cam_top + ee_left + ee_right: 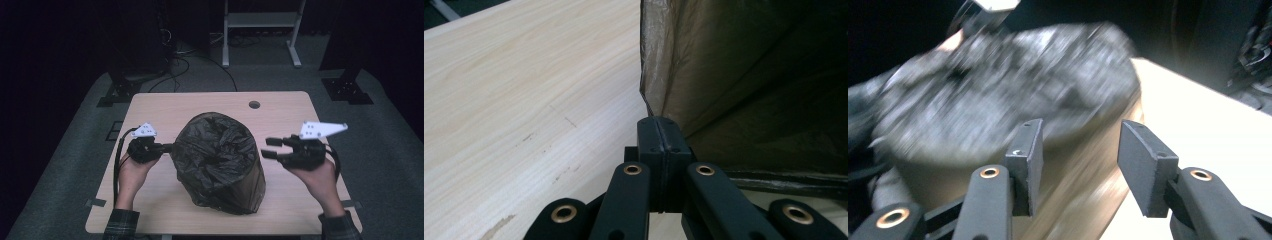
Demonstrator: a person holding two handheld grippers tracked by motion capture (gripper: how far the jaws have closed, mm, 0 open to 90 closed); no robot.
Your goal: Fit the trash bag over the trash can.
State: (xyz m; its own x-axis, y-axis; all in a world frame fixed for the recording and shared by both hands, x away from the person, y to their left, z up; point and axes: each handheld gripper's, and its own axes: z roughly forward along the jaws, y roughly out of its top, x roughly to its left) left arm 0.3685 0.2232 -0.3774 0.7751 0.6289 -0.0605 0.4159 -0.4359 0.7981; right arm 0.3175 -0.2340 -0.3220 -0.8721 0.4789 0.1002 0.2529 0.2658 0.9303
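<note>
The left tongs [167, 147] are pinching the black bin liner [215, 145] over the brown bin [256, 185]; the right tongs [270, 148], parted, are probably gripping the opposite edge next.

Black bin bag [217, 150] lines a brown bin [257, 182] on the pale wood-grain table [165, 107].

The left black two-jaw gripper [167, 147], held low in the person's left hand [131, 172], has its jaws pressed together. The right black two-jaw gripper [269, 148], in the right hand [317, 177], holds its jaws spread apart.
</note>
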